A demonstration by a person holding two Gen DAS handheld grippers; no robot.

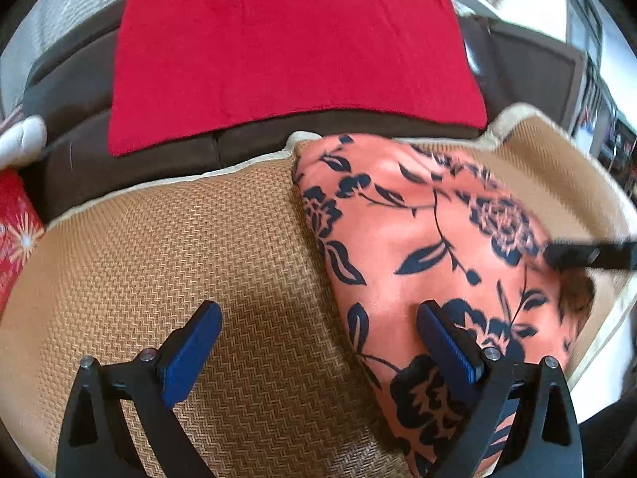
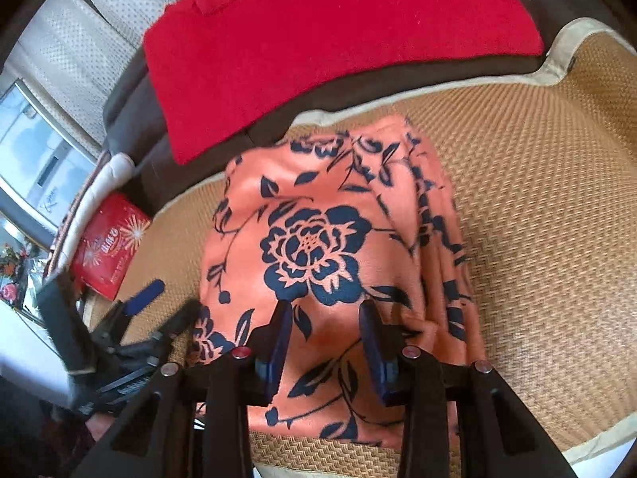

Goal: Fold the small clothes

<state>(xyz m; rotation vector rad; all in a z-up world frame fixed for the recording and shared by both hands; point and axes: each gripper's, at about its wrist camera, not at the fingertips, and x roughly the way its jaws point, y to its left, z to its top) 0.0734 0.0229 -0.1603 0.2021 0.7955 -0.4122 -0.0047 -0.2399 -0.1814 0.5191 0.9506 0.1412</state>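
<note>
A woven tan mat covers the dark sofa; a flat red cloth lies behind. On the mat sits the folded orange floral garment. Only the right view shows its pleated edge. The left gripper gapes, empty; the right gripper hovers half-open, unclamped.

— Is any writing legible here?

— Only on the red box with white firework bursts, seen left of the right gripper's fingers. It carries pale lettering across its face, too blurred to spell out.

— And from the other camera?

— The same red box shows at the far left of the left gripper's fingers, with bursts only, no readable characters.
</note>
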